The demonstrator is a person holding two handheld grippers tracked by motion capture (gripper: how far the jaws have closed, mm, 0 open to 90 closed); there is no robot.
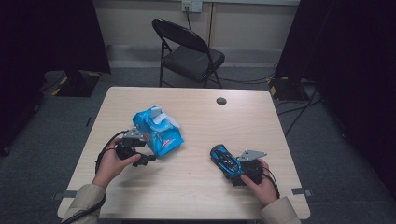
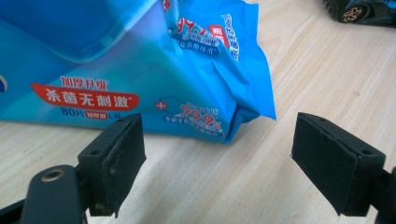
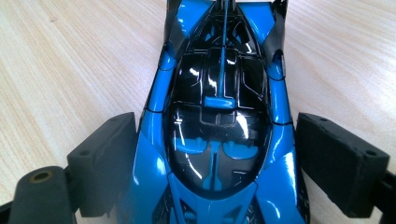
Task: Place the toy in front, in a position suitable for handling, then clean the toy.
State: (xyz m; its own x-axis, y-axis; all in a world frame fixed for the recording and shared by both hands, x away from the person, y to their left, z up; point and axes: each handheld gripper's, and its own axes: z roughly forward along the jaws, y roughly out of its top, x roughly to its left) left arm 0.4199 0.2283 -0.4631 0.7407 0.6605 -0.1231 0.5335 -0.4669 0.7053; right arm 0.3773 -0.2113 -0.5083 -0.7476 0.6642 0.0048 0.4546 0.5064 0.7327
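Note:
A blue wet-wipe pack (image 1: 157, 129) with its white flap up lies left of the table's middle. My left gripper (image 1: 148, 158) hovers just in front of it. In the left gripper view its jaws (image 2: 217, 154) stand wide open with nothing between them, and the pack (image 2: 140, 70) lies just beyond the pads. A blue and black toy car (image 1: 225, 159) rests on the table at the right. My right gripper (image 1: 236, 170) is at its rear. In the right gripper view both pads (image 3: 109, 158) press the flanks of the car (image 3: 219, 140), so the gripper (image 3: 212, 154) is shut on it.
The light wooden table (image 1: 196, 116) has a dark round grommet (image 1: 221, 101) near its far edge. A black folding chair (image 1: 189, 51) stands behind it. Cables lie on the floor at the right. Bare tabletop separates the pack and the car.

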